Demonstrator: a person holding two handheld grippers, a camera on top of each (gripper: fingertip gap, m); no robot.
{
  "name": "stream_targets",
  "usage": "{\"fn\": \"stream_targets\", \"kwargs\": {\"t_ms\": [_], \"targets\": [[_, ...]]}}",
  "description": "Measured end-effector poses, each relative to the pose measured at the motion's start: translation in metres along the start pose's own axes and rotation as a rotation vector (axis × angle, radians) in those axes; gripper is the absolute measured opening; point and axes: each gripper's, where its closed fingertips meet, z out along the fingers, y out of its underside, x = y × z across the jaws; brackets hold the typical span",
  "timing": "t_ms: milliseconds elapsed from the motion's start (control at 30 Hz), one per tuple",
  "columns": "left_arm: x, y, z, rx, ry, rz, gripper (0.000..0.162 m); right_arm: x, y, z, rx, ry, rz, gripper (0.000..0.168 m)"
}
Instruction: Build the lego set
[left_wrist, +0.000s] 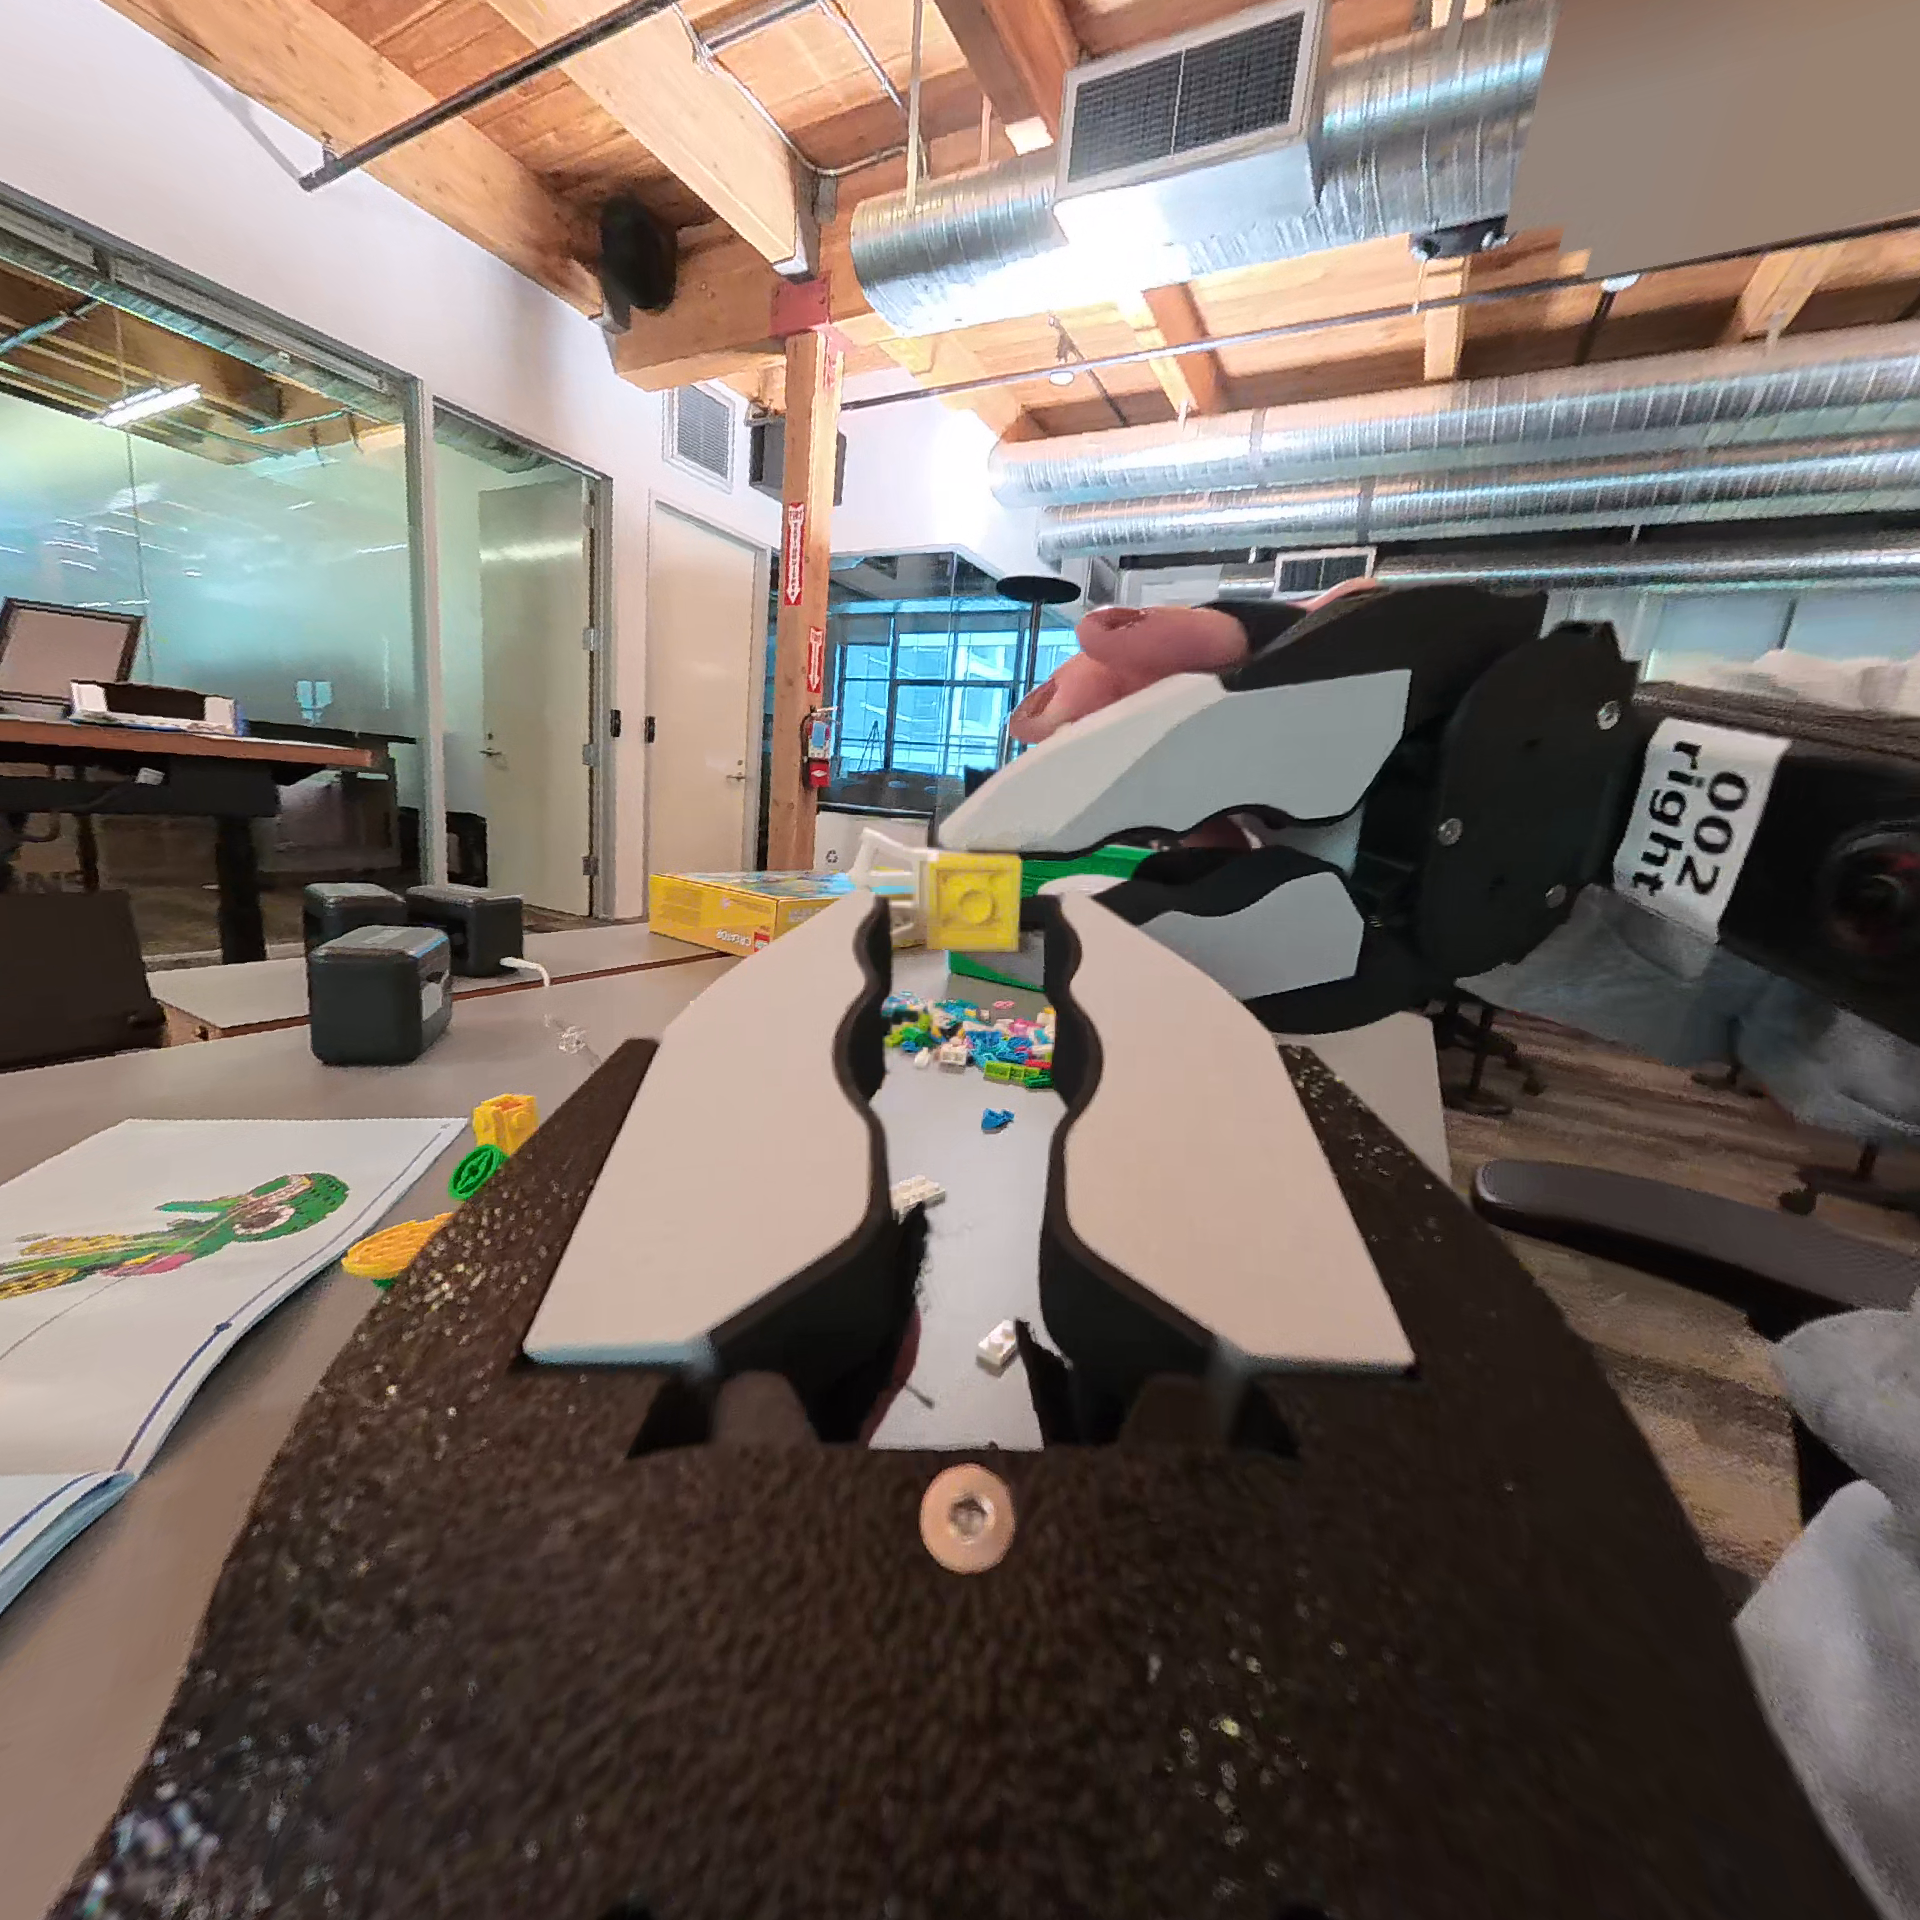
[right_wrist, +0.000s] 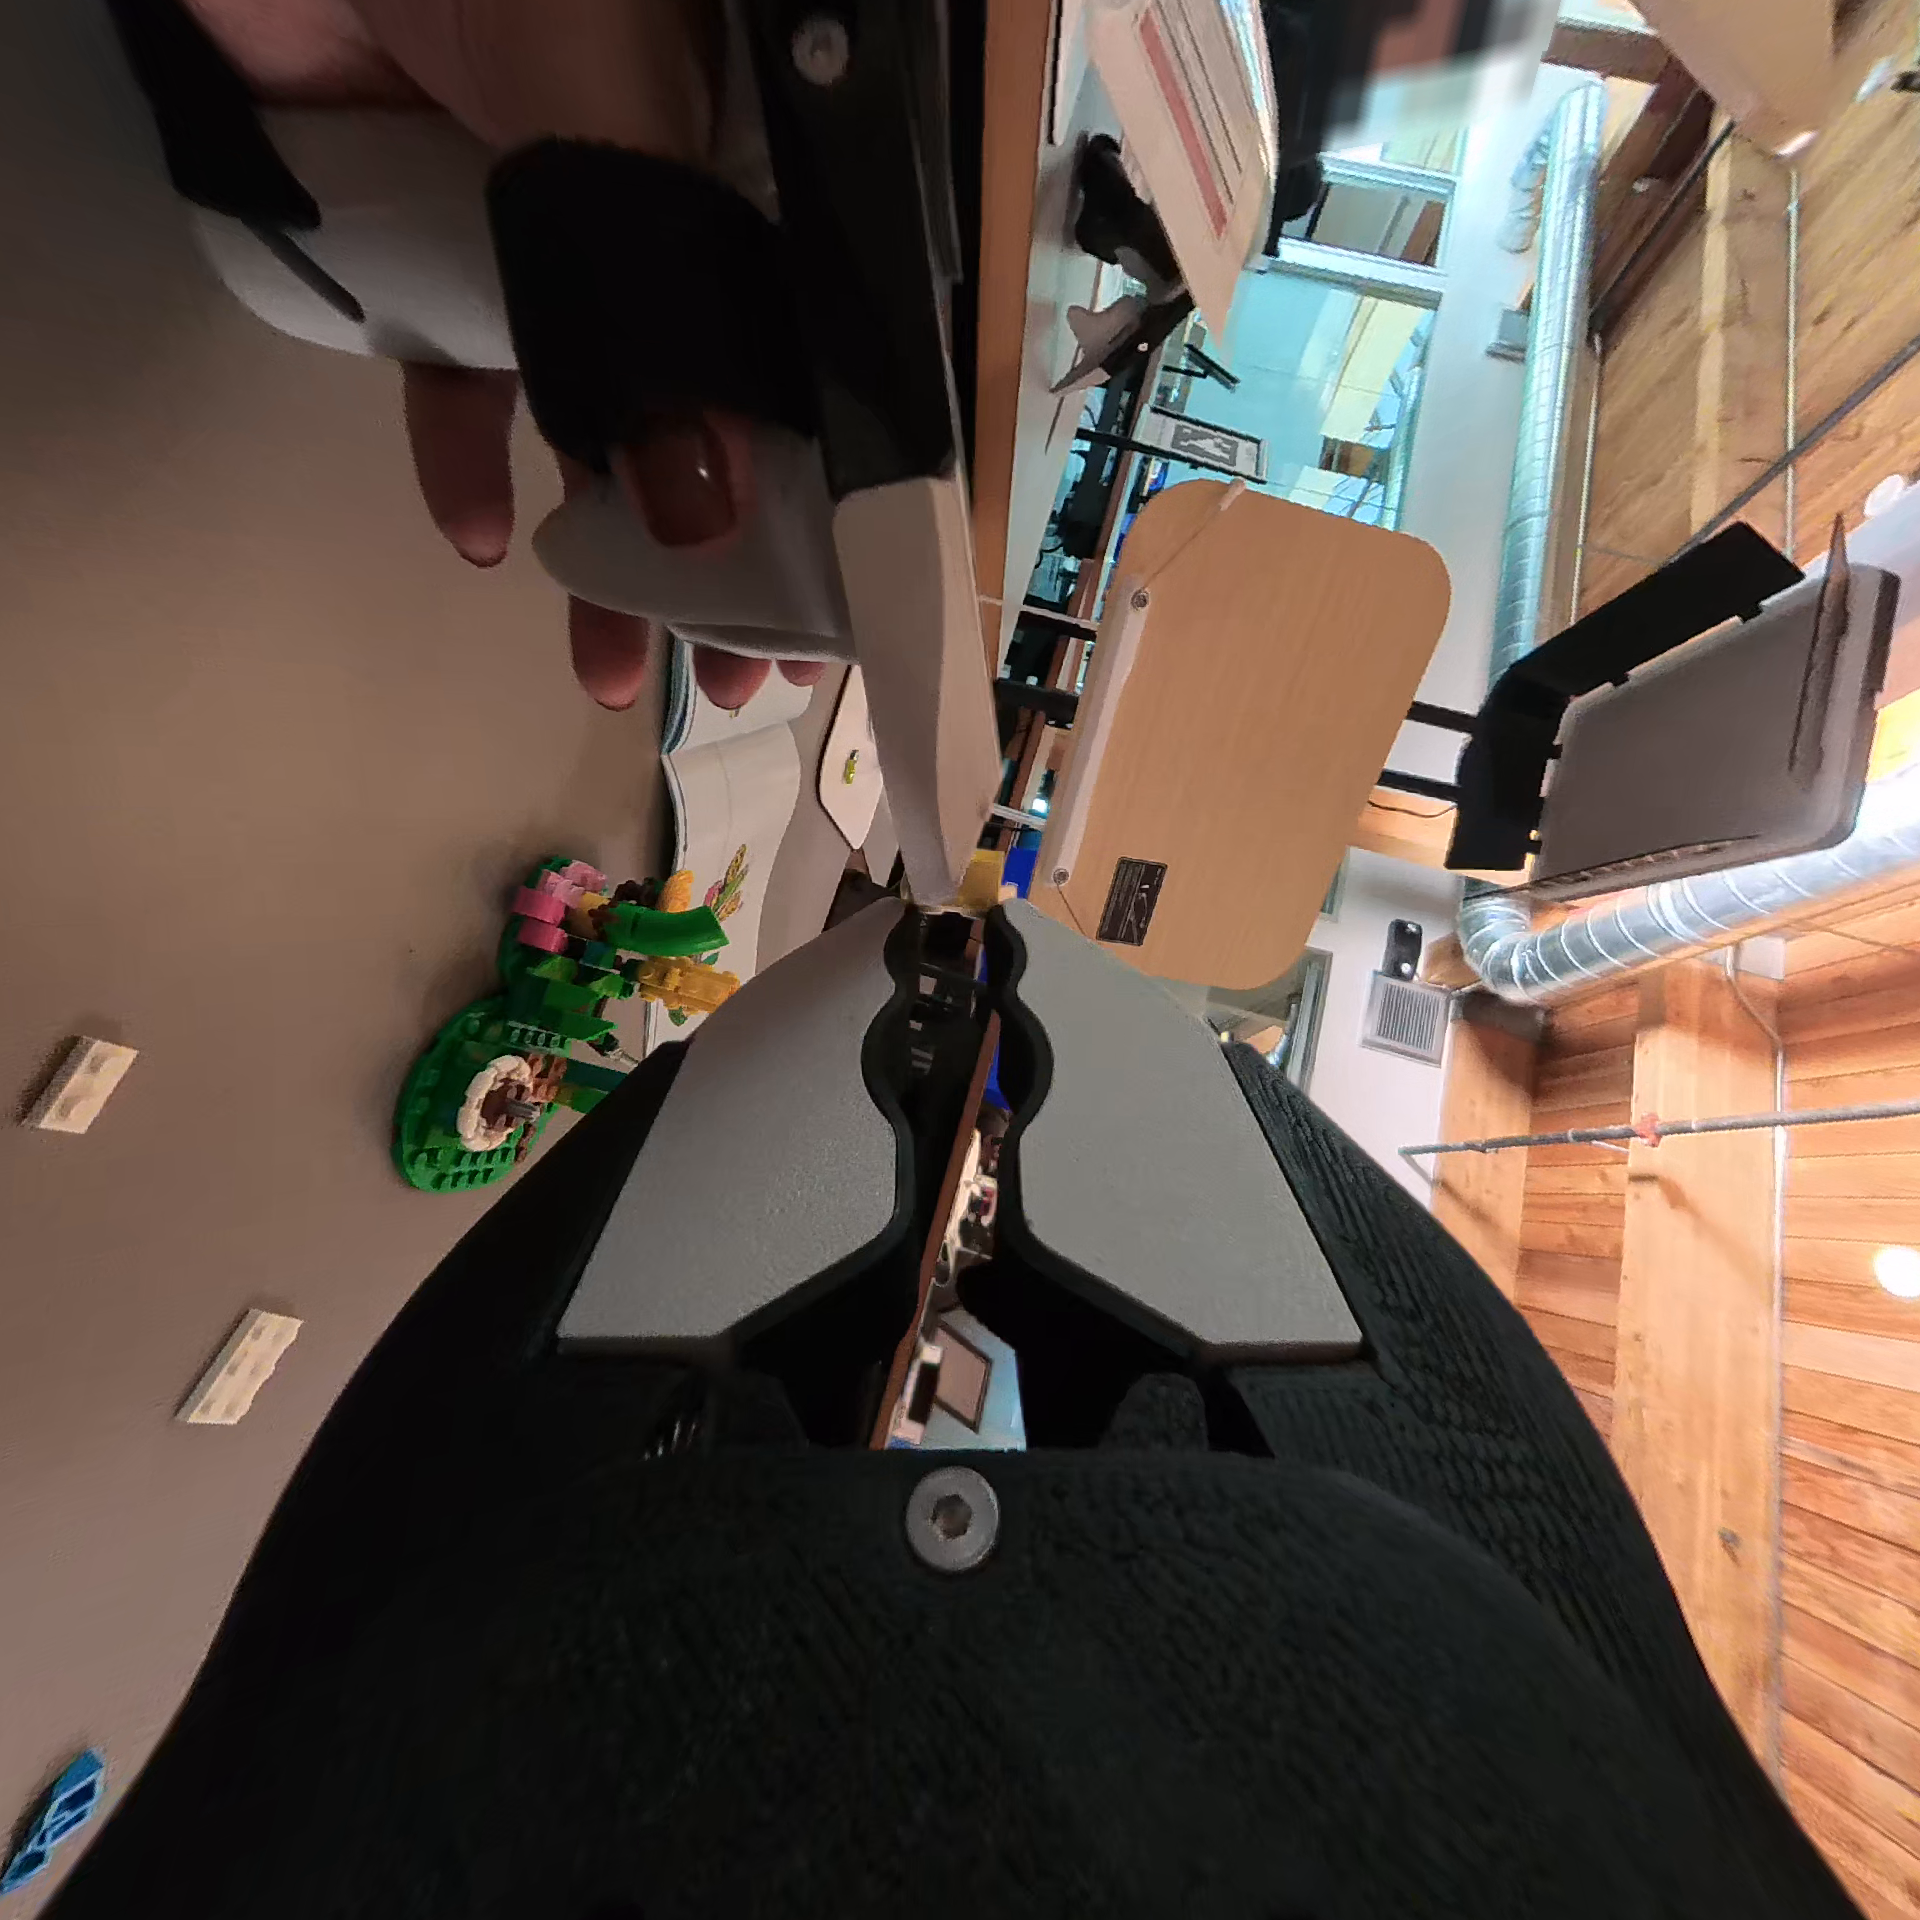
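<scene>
A small yellow brick (left_wrist: 971, 906) with a white clip piece (left_wrist: 891, 883) on its left side is held in the air above the table (left_wrist: 582, 1023). My left gripper (left_wrist: 966, 914) has this piece between its fingertips and is shut on it. My right gripper (left_wrist: 1003, 868) comes in from the right, turned on its side, with one finger above the brick and one below. In the right wrist view my right gripper (right_wrist: 943, 914) is nearly closed at the yellow brick (right_wrist: 982, 878), and a left finger (right_wrist: 920, 769) reaches down to it.
A pile of loose bricks (left_wrist: 977, 1039) lies ahead. A built green flower model (right_wrist: 520, 1039) stands beside an open booklet (left_wrist: 156, 1247). White plates (right_wrist: 239, 1361) and a blue piece (left_wrist: 995, 1119) lie scattered. A yellow box (left_wrist: 748, 914), dark boxes (left_wrist: 379, 992) and a chair (left_wrist: 1662, 1226) stand around.
</scene>
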Motion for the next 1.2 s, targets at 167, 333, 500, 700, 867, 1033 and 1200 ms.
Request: {"fn": "stream_targets", "kwargs": {"t_ms": [167, 333, 500, 700, 867, 1033, 1200], "targets": [[0.000, 0.001, -0.001, -0.001, 0.000, 0.018, 0.016, -0.003, -0.002, 0.000, 0.012, -0.003, -0.013, 0.011], [0.003, -0.008, -0.004, 0.063, 0.053, -0.041, 0.016, 0.000, -0.005, -0.003, 0.035, -0.015, 0.066, 0.015], [0.015, -0.021, -0.015, 0.117, 0.264, -0.193, 0.016, -0.002, -0.008, -0.018, 0.164, -0.177, 0.367, 0.031], [0.051, -0.017, -0.029, -0.006, 0.630, -0.324, 0.016, 0.010, -0.039, -0.048, 0.420, -0.520, 0.845, 0.035], [0.069, -0.016, -0.038, -0.046, 0.766, -0.327, 0.016, 0.007, -0.051, -0.055, 0.446, -0.677, 0.921, 0.027], [0.077, -0.016, -0.043, -0.057, 0.821, -0.325, 0.016, 0.000, -0.055, -0.055, 0.452, -0.776, 0.984, 0.017], [0.075, -0.014, -0.041, -0.067, 0.806, -0.345, 0.016, -0.004, -0.057, -0.052, 0.470, -0.798, 0.996, 0.005]]}}
